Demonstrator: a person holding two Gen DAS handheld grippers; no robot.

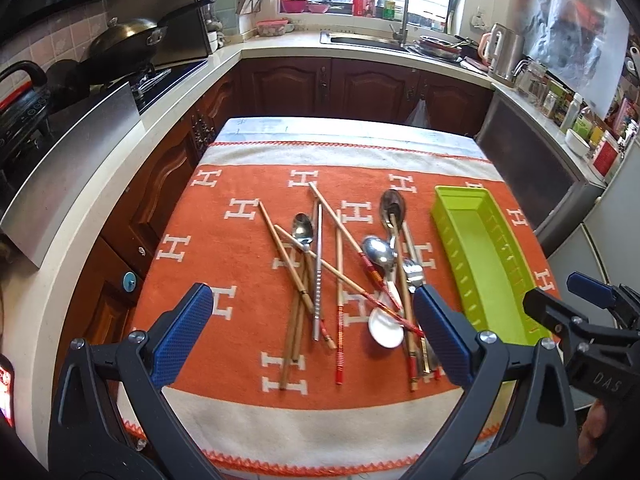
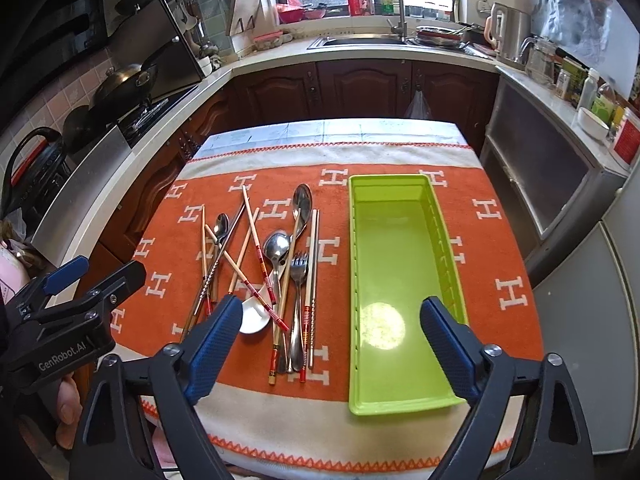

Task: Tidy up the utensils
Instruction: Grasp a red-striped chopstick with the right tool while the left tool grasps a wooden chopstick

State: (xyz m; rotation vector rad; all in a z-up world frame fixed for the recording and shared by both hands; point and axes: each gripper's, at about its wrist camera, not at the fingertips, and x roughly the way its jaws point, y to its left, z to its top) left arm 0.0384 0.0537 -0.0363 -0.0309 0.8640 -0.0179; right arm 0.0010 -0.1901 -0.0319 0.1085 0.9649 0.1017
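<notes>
A heap of utensils lies on an orange H-patterned cloth [image 1: 240, 272]: several chopsticks [image 1: 298, 300], metal spoons [image 1: 379, 254], a fork [image 2: 299, 272] and a white ceramic spoon [image 1: 385, 326]. An empty lime-green tray [image 2: 394, 280] lies to the right of the heap; it also shows in the left wrist view [image 1: 486, 256]. My left gripper [image 1: 312, 332] is open above the heap's near end, holding nothing. My right gripper [image 2: 332, 344] is open above the tray's near left edge, holding nothing. The right gripper also shows in the left wrist view [image 1: 560, 292] at the right edge.
The cloth covers a small table [image 2: 332, 128] with its near edge just below the grippers. Kitchen counters surround it: a stove with woks [image 1: 120, 40] on the left, a sink [image 2: 360, 40] behind, a kettle [image 2: 508, 28] and jars on the right.
</notes>
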